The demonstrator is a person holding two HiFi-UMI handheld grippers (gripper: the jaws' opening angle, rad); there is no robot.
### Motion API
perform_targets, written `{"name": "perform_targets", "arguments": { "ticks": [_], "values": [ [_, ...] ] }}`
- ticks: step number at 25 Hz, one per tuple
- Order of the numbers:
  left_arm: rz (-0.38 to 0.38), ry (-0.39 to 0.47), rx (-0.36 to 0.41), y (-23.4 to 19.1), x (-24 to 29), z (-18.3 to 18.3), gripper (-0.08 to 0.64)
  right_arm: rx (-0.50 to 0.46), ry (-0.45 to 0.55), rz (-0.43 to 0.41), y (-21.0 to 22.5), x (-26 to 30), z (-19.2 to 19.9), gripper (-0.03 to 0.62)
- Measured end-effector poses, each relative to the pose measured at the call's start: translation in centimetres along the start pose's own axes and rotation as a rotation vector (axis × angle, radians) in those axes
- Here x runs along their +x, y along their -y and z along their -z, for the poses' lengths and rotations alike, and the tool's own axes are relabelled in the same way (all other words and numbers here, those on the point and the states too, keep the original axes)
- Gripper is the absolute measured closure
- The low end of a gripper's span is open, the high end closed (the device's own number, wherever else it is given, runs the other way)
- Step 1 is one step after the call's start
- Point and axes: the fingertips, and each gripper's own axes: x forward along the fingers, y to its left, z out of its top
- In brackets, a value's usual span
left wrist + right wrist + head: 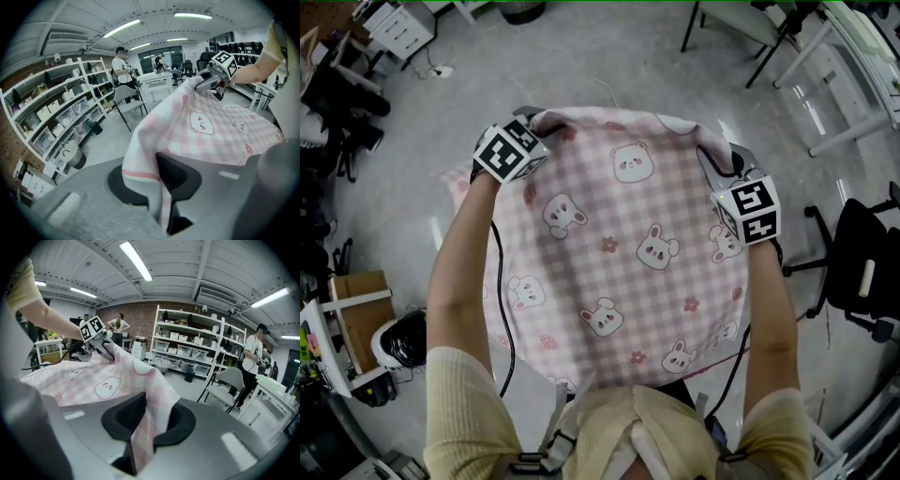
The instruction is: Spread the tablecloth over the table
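Clamped shut with the left tool (157, 187) on one far corner of the tablecloth (211, 126): pink-striped hem folded between the dark pads (176, 173), loose fabric hanging below them. Clamped shut likewise with the right tool (149, 425) on the opposite far corner, a checked strip trailing down past the grip. Held raised and stretched between both tools, arms extended forward. Pink check, printed with bears and rabbits, spread almost flat in front of the person, near edge drooping toward the torso. Suspended above grey floor (581, 56). Well apart in the background: shelving racks (187, 343) and a grey chair (229, 383).
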Motion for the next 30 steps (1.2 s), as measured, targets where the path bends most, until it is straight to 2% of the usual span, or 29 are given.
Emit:
{"name": "perform_targets", "arguments": {
  "ticks": [7,11,13,15,18,23,30],
  "values": [
    [-0.019,-0.007,0.008,-0.6,1.1,0.7,0.455,0.035,-0.033,-0.007,0.2,1.2,1.3,0.512],
    [-0.06,0.013,-0.013,-1.4,1.2,0.9,0.397,0.059,-0.058,-0.014,0.4,1.6,1.8,0.494],
    [-0.09,0.021,-0.017,-2.0,1.1,0.8,0.358,0.06,-0.09,-0.001,0.7,1.7,2.3,0.455],
    [-0.123,0.025,-0.002,-2.5,1.0,0.8,0.323,0.047,-0.135,0.011,1.1,1.8,3.2,0.371],
    [-0.179,0.052,0.007,-3.1,0.5,0.5,0.27,0.051,-0.166,0.026,1.5,1.6,4.1,0.334],
    [-0.261,0.103,-0.01,-4.1,-0.8,-0.1,0.212,0.056,-0.133,0.089,2.5,0.9,3.7,0.299],
    [-0.262,0.118,-0.052,-3.7,-1.6,-0.5,0.206,0.062,-0.08,0.097,2.1,-0.3,2.1,0.299]
  ]
}}
